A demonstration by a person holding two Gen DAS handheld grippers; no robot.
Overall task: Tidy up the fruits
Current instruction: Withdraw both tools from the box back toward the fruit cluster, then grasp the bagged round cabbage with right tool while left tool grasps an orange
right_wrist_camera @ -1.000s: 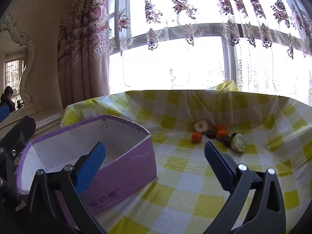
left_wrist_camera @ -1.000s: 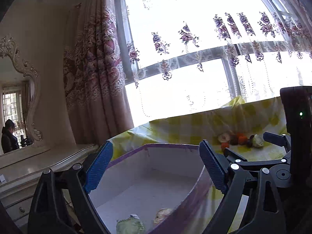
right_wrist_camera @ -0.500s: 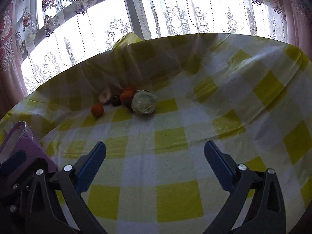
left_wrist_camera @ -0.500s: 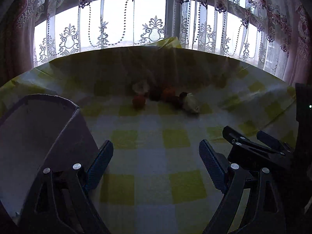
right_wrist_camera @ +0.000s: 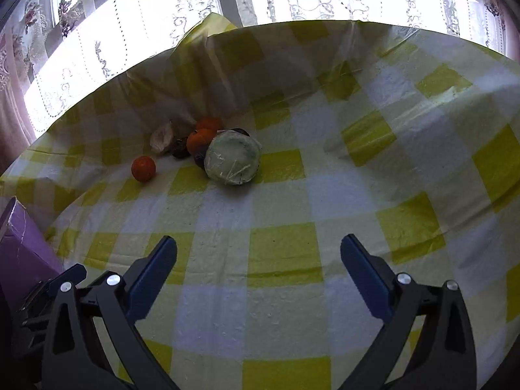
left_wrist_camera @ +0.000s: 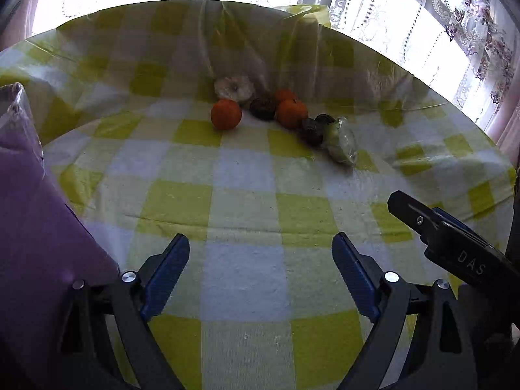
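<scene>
A small heap of produce lies at the far side of the yellow-checked tablecloth (left_wrist_camera: 247, 260): a loose orange (left_wrist_camera: 226, 114) (right_wrist_camera: 143, 168), two more oranges (left_wrist_camera: 291, 113) (right_wrist_camera: 200, 139), dark round fruits (left_wrist_camera: 262, 108) (right_wrist_camera: 180, 151), a pale garlic-like bulb (left_wrist_camera: 234, 87) (right_wrist_camera: 161, 138) and a wrapped green cabbage (left_wrist_camera: 339, 141) (right_wrist_camera: 232, 157). My left gripper (left_wrist_camera: 260, 260) is open and empty, well short of the heap. My right gripper (right_wrist_camera: 258, 263) is open and empty, also short of it.
A purple box (left_wrist_camera: 35, 214) stands at the left, its corner also in the right wrist view (right_wrist_camera: 22, 247). The right gripper's body (left_wrist_camera: 455, 247) shows at the left view's right edge. Lace curtains and a bright window lie behind the table.
Both grippers have swung right from the purple box and tilted down toward the tabletop. The produce heap now sits ahead of them, larger in view. Both jaws stayed open.
</scene>
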